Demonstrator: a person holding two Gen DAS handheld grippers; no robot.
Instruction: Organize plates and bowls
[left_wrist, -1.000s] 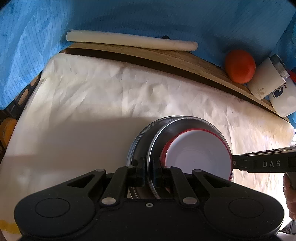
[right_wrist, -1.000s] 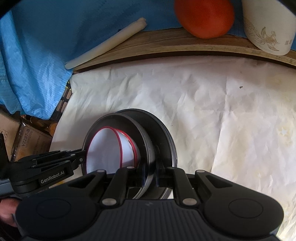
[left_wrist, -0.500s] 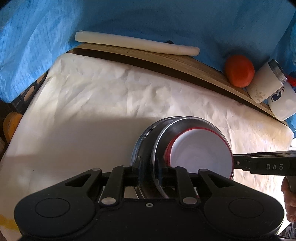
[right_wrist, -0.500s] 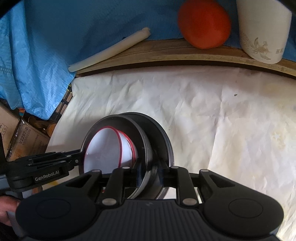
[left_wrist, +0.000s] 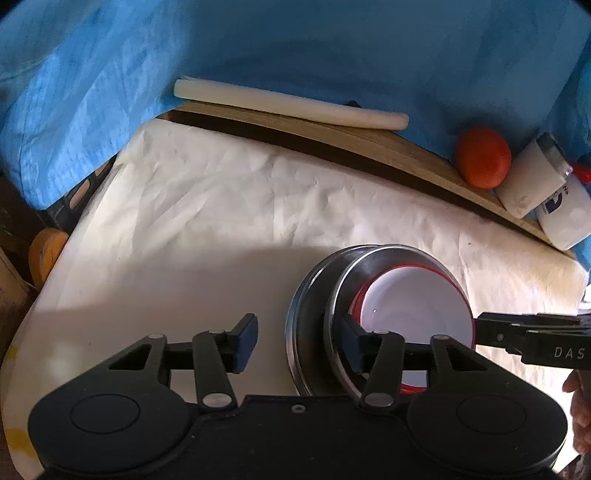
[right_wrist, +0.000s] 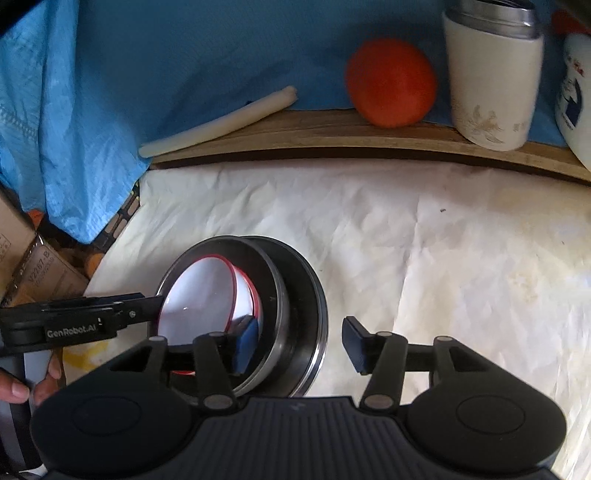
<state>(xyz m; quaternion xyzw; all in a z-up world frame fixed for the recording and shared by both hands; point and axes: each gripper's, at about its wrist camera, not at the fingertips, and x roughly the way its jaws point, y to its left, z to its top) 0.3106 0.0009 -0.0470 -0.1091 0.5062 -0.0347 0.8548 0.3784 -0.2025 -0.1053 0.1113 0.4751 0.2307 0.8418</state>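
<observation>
A stack of steel bowls (left_wrist: 314, 317) (right_wrist: 295, 295) sits on the white paper-covered table, with a white red-rimmed bowl (left_wrist: 417, 306) (right_wrist: 199, 295) nested inside. My left gripper (left_wrist: 299, 341) is open, straddling the stack's left rim; one finger is inside the bowls, the other outside. My right gripper (right_wrist: 299, 343) is open too, straddling the right rim in the same way. Each gripper shows in the other's view, the right one in the left wrist view (left_wrist: 532, 338) and the left one in the right wrist view (right_wrist: 81, 323).
A wooden ledge (right_wrist: 332, 136) runs along the back with an orange (right_wrist: 391, 81), a white tumbler (right_wrist: 491, 74), a white jar (right_wrist: 576, 92) and a white roll (right_wrist: 218, 122). Blue cloth (left_wrist: 295, 48) hangs behind. Cardboard boxes (right_wrist: 33, 273) stand off the left edge.
Both grippers were shut on the rims of the stacked bowls and have opened. The stack rests on the table. Both grippers have drawn back slightly.
</observation>
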